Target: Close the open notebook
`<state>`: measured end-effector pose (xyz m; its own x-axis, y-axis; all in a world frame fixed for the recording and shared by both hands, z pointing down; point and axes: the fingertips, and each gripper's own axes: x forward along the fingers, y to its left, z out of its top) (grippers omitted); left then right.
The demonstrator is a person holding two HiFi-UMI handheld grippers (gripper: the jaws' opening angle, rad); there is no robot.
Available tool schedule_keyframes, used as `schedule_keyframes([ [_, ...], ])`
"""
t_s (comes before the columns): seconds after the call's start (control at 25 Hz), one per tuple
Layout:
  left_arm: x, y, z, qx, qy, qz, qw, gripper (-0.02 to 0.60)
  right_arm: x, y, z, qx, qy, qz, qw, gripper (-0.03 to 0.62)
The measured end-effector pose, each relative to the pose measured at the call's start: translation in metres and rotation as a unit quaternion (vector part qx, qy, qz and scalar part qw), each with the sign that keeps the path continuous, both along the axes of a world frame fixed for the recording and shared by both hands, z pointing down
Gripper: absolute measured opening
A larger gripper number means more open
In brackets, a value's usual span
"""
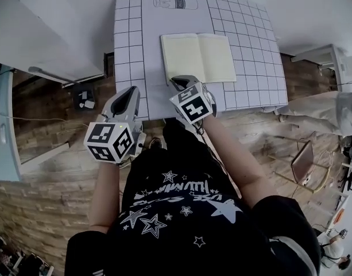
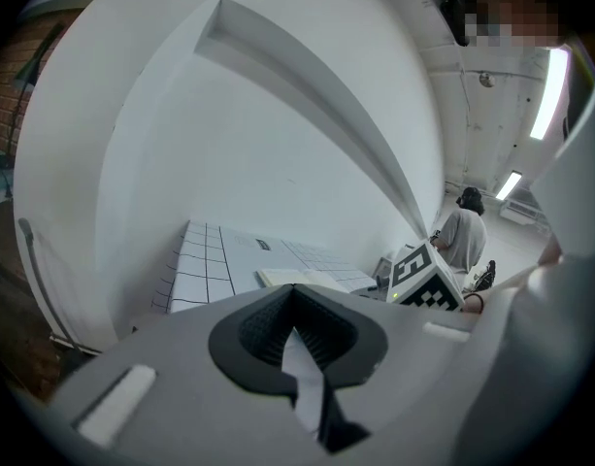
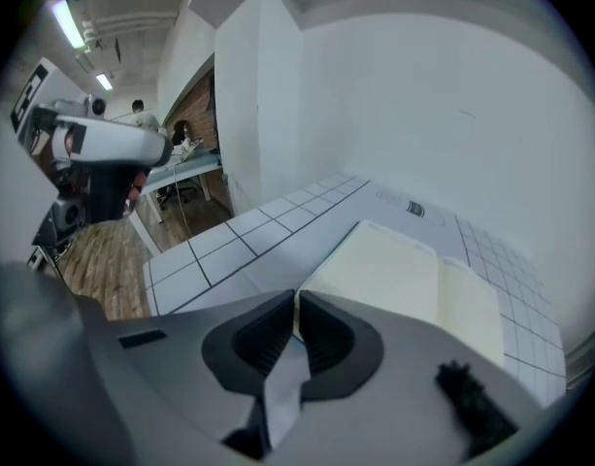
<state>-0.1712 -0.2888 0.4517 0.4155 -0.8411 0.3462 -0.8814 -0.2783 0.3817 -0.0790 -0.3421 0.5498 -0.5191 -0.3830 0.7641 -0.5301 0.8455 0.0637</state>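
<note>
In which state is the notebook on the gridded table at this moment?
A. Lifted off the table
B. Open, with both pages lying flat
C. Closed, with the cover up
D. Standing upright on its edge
B: the notebook lies open on the gridded table, with both blank pages facing up.

notebook [image 1: 198, 55]: cream paper pages, matt | table [image 1: 130, 39]: white top, smooth, matt | floor [image 1: 49, 154]: brown wood planks, grained | left gripper [image 2: 295, 291], right gripper [image 3: 297, 295]: grey plastic shells, matt | pads [image 2: 265, 328]: black, ribbed, rubbery | shirt [image 1: 181, 211]: black cloth, matt, white print | wall [image 2: 229, 163]: white, smooth, matt
</note>
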Motion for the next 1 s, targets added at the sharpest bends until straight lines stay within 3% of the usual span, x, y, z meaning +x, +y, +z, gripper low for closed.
schedule_keyframes([
  [0.28, 0.011, 0.000, -0.007, 0.013, 0.007, 0.030, 0.9994, 0.009, 0.025, -0.008, -0.057, 0.040, -0.057, 0.066, 0.995, 0.028],
  [0.6, 0.048, -0.022, -0.017, 0.025, 0.002, 0.047, 0.9986, 0.009, 0.101, -0.026, -0.104, 0.080, -0.090, 0.126, 0.985, 0.028],
  [1.0, 0.107, -0.057, -0.018, 0.026, -0.017, 0.008, 0.9995, 0.009, 0.200, -0.054, -0.087, 0.023, -0.134, 0.179, 0.974, 0.028],
])
